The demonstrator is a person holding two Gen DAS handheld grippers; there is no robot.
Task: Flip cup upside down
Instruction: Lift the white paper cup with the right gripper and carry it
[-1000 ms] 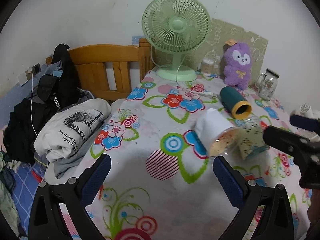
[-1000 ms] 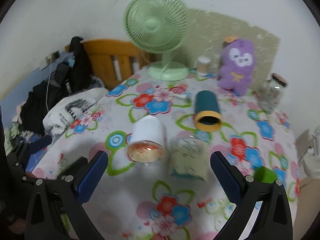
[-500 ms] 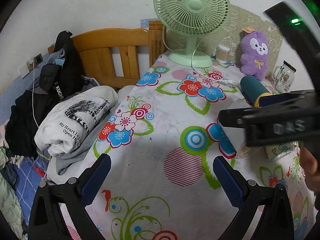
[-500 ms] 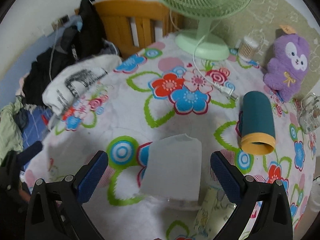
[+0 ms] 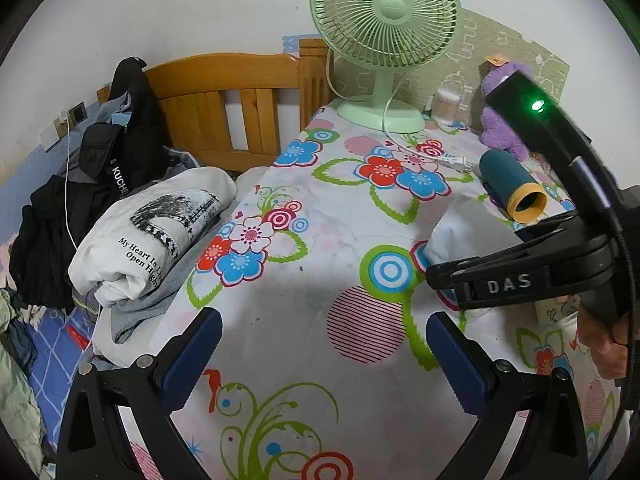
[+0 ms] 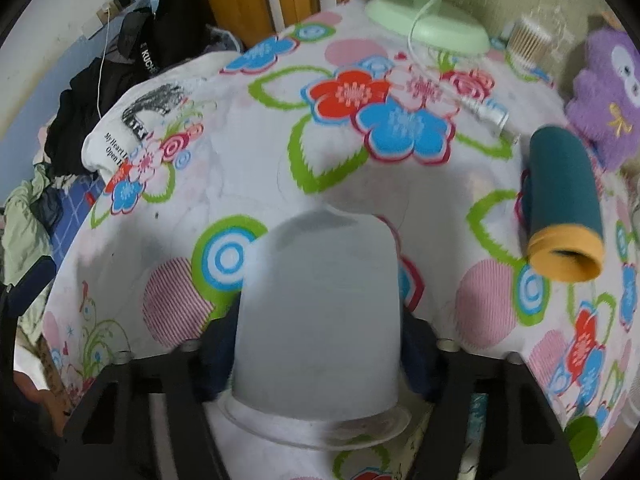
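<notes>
**Frosted cup clamped in right gripper, lying over the floral cloth**

Frosted white plastic: the cup (image 6: 320,320) sits between the right gripper's (image 6: 320,354) blue pads (image 6: 216,354), which press on its sides just above the flared clear rim. The rim faces the camera and the closed base points away toward the fan. The right wrist view is motion-blurred, so I cannot tell whether the cup touches the cloth.

Left to right in the left wrist view:
- Dark clothes (image 5: 100,168) piled beside a wooden headboard (image 5: 240,96).
- Folded white shirt (image 5: 156,232) with printed text, at the table's left edge.
- Left gripper (image 5: 324,356) low in frame, jaws spread wide with nothing between them, over the floral cloth (image 5: 320,208).
- Green fan (image 5: 384,32) at the far edge, its white cord trailing across the cloth.
- Cup (image 5: 460,228) seen side-on, partly hidden behind the right gripper's black body marked "DAS".
- Teal tube (image 5: 508,180) with a yellow rim lying on its side, just beyond the cup and apart from it.
- Purple plush (image 5: 500,128) against the wall, largely hidden by the gripper.
</notes>
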